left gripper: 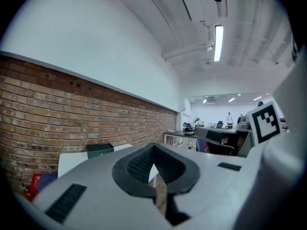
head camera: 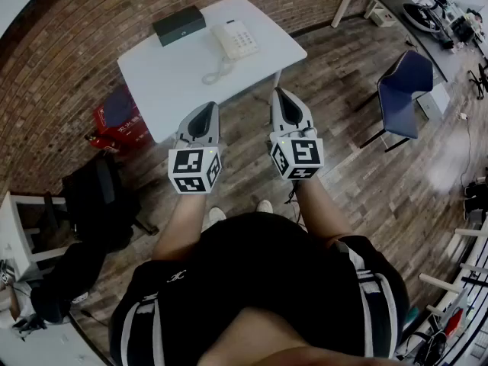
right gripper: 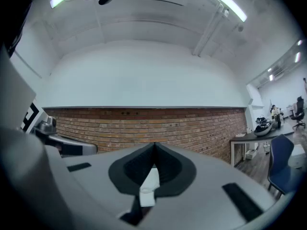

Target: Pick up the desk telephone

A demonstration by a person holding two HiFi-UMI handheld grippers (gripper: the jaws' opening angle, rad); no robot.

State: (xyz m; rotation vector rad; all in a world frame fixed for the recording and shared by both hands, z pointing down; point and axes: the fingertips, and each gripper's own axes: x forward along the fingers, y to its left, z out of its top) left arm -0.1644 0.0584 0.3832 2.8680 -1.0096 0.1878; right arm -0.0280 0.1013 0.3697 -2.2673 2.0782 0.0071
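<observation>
Well short of the desk telephone, a person faces the white table (head camera: 175, 90) with a gripper in each hand, the pickup not yet begun. Left of the table, on the wooden floor by the brick wall, sits a red box (head camera: 122, 124). On the table's far-left corner lies a black box (head camera: 179, 25). Just right of it, near the table's far edge, rests the white desk telephone (head camera: 238, 38), handset apparently on its cradle, its coiled cord (head camera: 217, 73) trailing toward the table's middle. On the table's near side, the left gripper (head camera: 204, 110) is held with its jaws pressed together and nothing between them. Beside it, off the table's near-right edge, the right gripper (head camera: 282, 96) is likewise closed and empty, pointing roughly level toward the table. Well to the right of the table stands a blue chair (head camera: 408, 86). Nothing of the task appears done. The telephone lies untouched, well apart from both grippers, and the approach, the opening of a gripper, the grip and the lift all look to remain.
</observation>
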